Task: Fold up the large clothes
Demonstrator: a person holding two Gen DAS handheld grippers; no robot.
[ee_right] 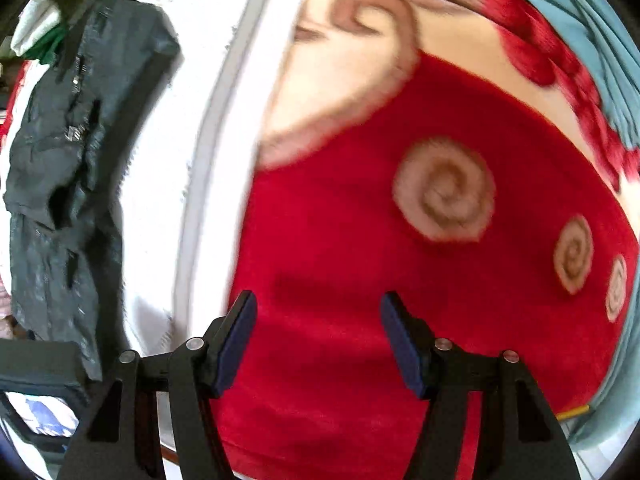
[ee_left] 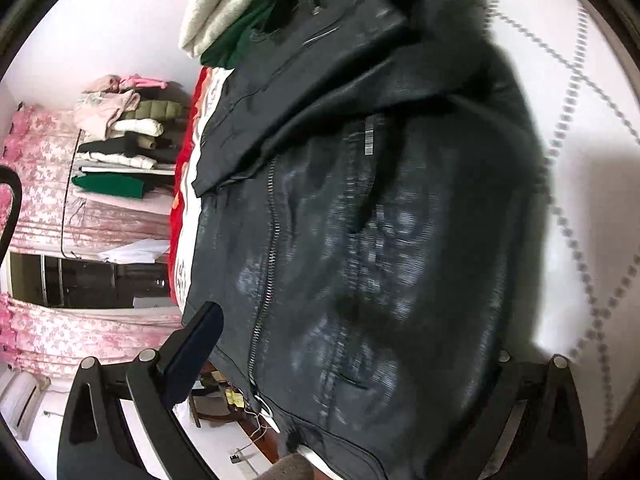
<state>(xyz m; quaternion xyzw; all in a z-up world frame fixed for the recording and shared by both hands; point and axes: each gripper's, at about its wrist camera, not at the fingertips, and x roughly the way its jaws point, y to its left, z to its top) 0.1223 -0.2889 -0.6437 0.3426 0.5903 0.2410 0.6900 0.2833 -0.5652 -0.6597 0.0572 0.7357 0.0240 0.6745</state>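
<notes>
Dark leather jacket (ee_left: 360,220) is lying spread for folding; left gripper (ee_left: 352,364) is straddling its near hem, grip unclear, while right gripper (ee_right: 318,340) is hovering wide apart, empty, over the red blanket (ee_right: 340,260).

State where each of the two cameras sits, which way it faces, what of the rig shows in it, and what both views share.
Left wrist: on the left gripper, facing the dark jacket spread close before it; one finger shows, the other lies hidden by the cloth.
Right wrist: on the right gripper, facing the red blanket; both fingers show, apart, nothing between.
Shared: the dark jacket on the white sheet.
</notes>
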